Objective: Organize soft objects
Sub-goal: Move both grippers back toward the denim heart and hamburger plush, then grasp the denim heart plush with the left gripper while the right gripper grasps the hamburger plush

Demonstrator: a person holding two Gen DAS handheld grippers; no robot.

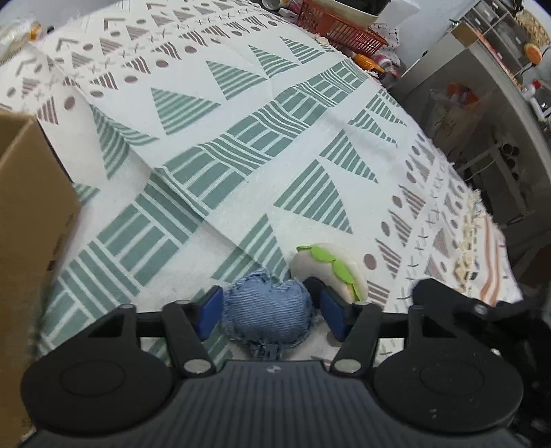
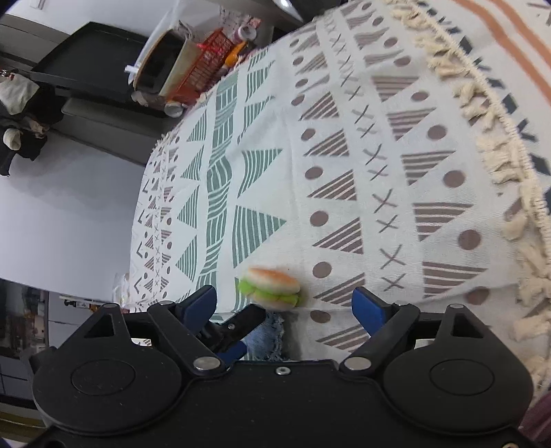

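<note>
Denim heart [image 1: 267, 310] btwn left gripper [image 1: 270, 310] pads, burger toy [image 2: 272, 286] beside, right gripper [image 2: 286, 306] spread wide

Lived-in home, patterned fringed tablecloth [image 1: 241, 120], red plastic basket [image 1: 339, 29] (household clutter), cardboard box [image 1: 31, 213]

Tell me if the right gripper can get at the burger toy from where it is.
Probably yes. The right gripper is open and the burger toy lies just ahead, between its fingers, though the left gripper crowds it alongside.
</note>
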